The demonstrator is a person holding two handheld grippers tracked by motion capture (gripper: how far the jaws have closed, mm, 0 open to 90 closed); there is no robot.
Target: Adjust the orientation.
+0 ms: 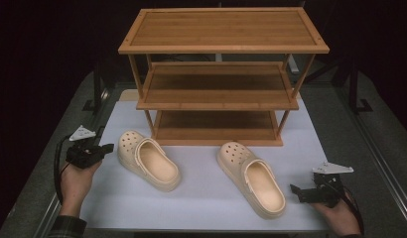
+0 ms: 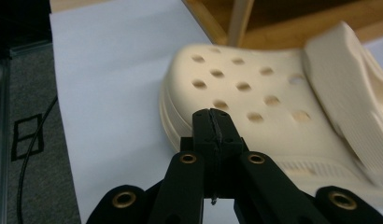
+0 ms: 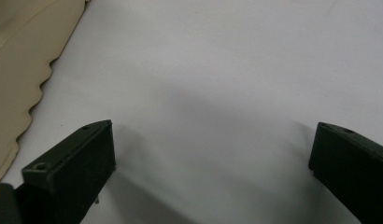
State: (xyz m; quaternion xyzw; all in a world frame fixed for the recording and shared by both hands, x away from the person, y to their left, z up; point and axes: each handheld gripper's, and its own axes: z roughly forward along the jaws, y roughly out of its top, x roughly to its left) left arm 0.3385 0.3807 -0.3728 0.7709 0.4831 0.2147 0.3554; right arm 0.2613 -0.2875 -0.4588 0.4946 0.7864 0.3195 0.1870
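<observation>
Two cream perforated clogs lie on the white mat [image 1: 201, 198] in front of a three-tier bamboo shoe rack [image 1: 219, 74], toes pointing toward it. The left clog [image 1: 148, 159] sits near the rack's left leg; the right clog [image 1: 251, 178] lies well apart from it, angled toward the mat's front right. The left gripper [image 1: 106, 148] hovers just beside the left clog's toe, its jaws pressed together on nothing (the left gripper view shows the tips meeting in front of the holed toe [image 2: 245, 88]). The right gripper [image 1: 295, 190] rests low near the right clog's heel, its jaws spread wide over bare mat, with the clog's scalloped sole edge [image 3: 21, 79] at the side.
</observation>
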